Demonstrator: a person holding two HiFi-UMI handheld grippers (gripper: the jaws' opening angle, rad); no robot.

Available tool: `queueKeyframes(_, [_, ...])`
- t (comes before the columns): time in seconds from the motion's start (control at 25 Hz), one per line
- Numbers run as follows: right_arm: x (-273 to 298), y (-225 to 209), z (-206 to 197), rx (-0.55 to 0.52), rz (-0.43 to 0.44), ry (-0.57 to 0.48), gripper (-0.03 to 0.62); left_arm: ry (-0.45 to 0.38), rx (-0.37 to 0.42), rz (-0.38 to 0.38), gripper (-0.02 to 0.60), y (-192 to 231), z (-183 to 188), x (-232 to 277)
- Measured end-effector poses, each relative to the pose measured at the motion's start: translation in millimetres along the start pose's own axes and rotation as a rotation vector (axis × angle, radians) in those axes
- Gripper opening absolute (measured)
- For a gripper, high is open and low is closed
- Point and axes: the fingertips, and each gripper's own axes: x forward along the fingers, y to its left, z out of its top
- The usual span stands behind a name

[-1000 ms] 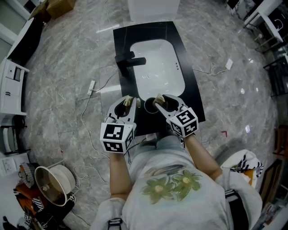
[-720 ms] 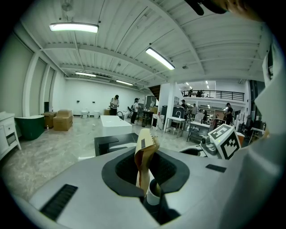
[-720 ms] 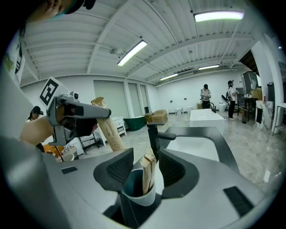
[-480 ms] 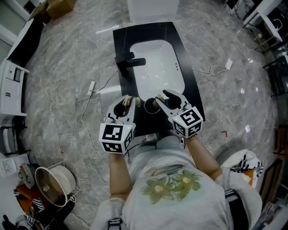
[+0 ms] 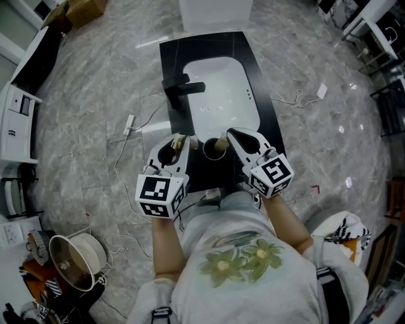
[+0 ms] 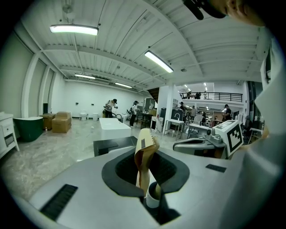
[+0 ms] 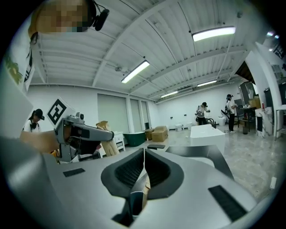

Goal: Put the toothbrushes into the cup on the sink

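In the head view a dark cup [image 5: 209,150] stands on the near end of the black sink counter [image 5: 268,123], and a tan toothbrush [image 5: 221,144] leans in it. My left gripper [image 5: 178,140] hovers just left of the cup, shut on a second tan toothbrush [image 5: 180,142]. That brush stands upright between the jaws in the left gripper view [image 6: 144,156]. My right gripper [image 5: 234,133] is just right of the cup and above it. Its jaws have just closed and meet with nothing between them in the right gripper view [image 7: 144,154].
The white basin [image 5: 221,95] and black faucet [image 5: 180,85] lie beyond the cup. A white box [image 5: 215,11] stands past the counter. Cables and a power strip [image 5: 128,121] lie on the marble floor at left, with a round appliance [image 5: 76,256] at lower left.
The right gripper has lifted up and away from the cup and gone from wide open to shut. The left gripper has stayed put with its toothbrush.
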Motion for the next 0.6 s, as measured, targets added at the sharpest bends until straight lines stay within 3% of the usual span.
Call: queueKeyframes(0.6, [-15,3,0,-0.003,-0.015,-0.014,0.044,-0.019,-0.054,-0.113,0.06,-29,1,-4])
